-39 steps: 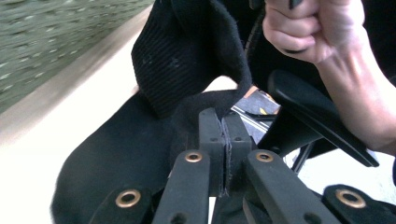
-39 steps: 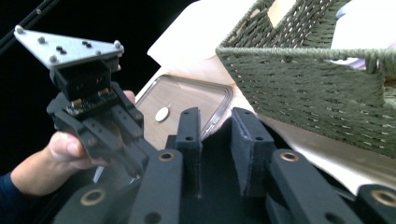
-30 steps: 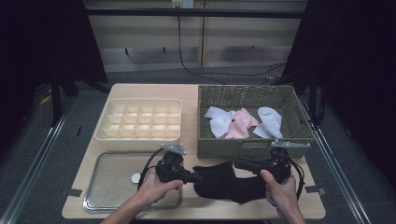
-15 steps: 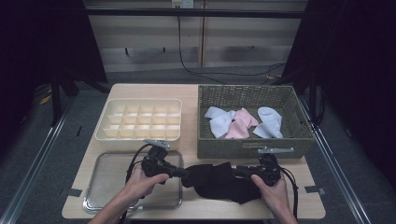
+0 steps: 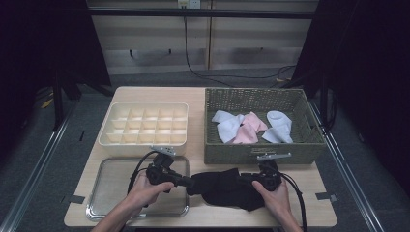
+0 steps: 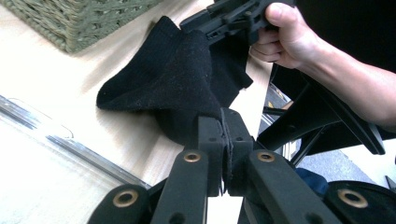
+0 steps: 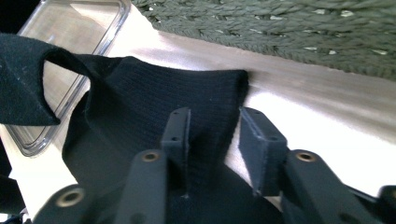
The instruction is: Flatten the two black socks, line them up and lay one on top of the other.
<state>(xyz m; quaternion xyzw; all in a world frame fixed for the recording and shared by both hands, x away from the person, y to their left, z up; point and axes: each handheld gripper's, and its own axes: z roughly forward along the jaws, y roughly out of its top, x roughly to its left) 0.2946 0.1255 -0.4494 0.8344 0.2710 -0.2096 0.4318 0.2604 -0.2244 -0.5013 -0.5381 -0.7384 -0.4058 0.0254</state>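
A black sock [image 5: 223,187] lies on the wooden table [image 5: 309,212] in front of the basket, stretched between both grippers. My left gripper [image 5: 187,182] is shut on the sock's left end; in the left gripper view the jaws [image 6: 224,140] pinch a fold of black sock [image 6: 177,79]. My right gripper [image 5: 247,180] is at the sock's right end, open. In the right gripper view its gripper [image 7: 217,133] has the jaws spread, the ribbed sock [image 7: 140,116] edge lying between them, one finger [image 7: 177,128] resting on the fabric. The right gripper [image 6: 229,16] and its hand also appear in the left gripper view.
A green woven basket [image 5: 261,152] with white and pink socks [image 5: 249,126] stands at the back right. A cream compartment box [image 5: 145,124] is at the back left. A clear tray [image 5: 109,193] lies front left, under my left hand.
Both grippers and the sock have shifted a little to the left. The left gripper stays shut on the sock.
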